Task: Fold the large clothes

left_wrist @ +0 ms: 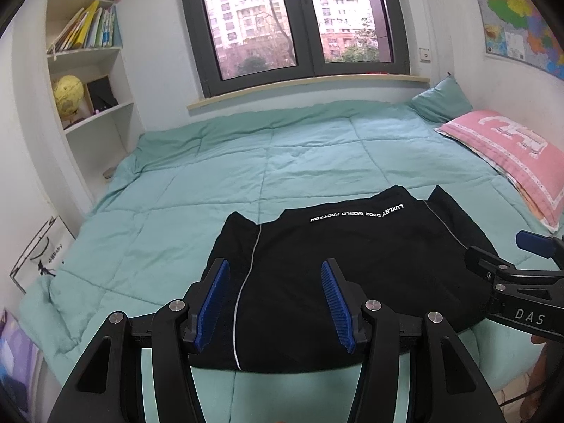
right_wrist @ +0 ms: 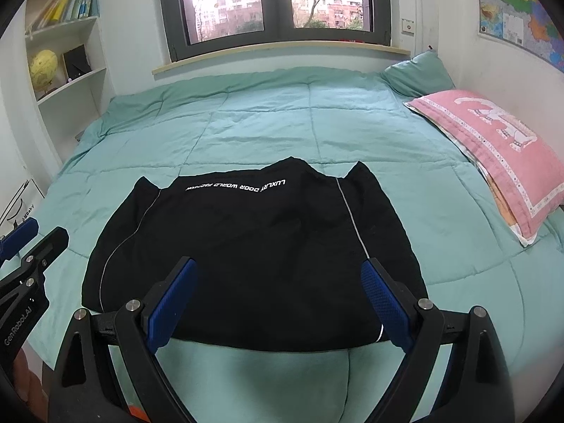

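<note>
A black garment (left_wrist: 352, 275) with white piping and white lettering lies folded flat near the front edge of the bed; it also shows in the right wrist view (right_wrist: 253, 253). My left gripper (left_wrist: 275, 268) is open and empty, held above the garment's left front part. My right gripper (right_wrist: 278, 268) is open and empty above the garment's near edge. The right gripper also shows at the right edge of the left wrist view (left_wrist: 500, 257). The left gripper shows at the left edge of the right wrist view (right_wrist: 35, 232).
The bed carries a teal quilt (left_wrist: 282, 151). A pink pillow (right_wrist: 493, 148) and a teal pillow (right_wrist: 419, 74) lie at the right. A white bookshelf (left_wrist: 91, 70) with books and a yellow globe (left_wrist: 68, 93) stands at the left. A window (left_wrist: 292, 24) is behind.
</note>
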Tool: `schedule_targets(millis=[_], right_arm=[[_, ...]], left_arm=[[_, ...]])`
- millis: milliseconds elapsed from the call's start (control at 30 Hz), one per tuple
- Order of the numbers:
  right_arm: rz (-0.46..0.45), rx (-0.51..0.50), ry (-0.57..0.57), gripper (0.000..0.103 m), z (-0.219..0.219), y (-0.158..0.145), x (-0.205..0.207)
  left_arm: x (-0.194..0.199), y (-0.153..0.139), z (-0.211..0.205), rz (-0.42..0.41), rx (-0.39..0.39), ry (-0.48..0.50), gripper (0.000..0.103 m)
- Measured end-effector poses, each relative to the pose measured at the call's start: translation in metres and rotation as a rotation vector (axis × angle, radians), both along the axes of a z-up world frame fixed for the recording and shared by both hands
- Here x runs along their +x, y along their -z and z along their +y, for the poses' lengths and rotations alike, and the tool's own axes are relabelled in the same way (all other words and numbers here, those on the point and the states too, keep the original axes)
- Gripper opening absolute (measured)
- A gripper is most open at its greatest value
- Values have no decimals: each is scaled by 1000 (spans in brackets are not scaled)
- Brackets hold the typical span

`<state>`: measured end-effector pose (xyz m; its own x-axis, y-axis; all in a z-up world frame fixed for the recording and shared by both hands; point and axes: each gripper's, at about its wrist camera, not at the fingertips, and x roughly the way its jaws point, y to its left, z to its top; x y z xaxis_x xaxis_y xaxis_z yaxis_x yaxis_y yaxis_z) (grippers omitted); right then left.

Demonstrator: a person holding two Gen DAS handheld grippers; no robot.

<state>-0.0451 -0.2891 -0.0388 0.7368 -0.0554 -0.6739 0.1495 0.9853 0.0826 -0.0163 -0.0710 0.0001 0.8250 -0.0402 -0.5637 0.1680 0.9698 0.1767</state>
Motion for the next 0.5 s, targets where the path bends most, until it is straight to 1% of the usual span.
schedule_targets(millis=[300,433,500], right_arm=[[7,7,5,95,-2,3,2],[16,6,4,95,0,6,4],[22,4,4,95,0,8,5]], left_arm=[[1,0,2,0,-13,0,56],[-1,0,2,-34,-15,7,56],[1,1,2,-25,-10,5,56]])
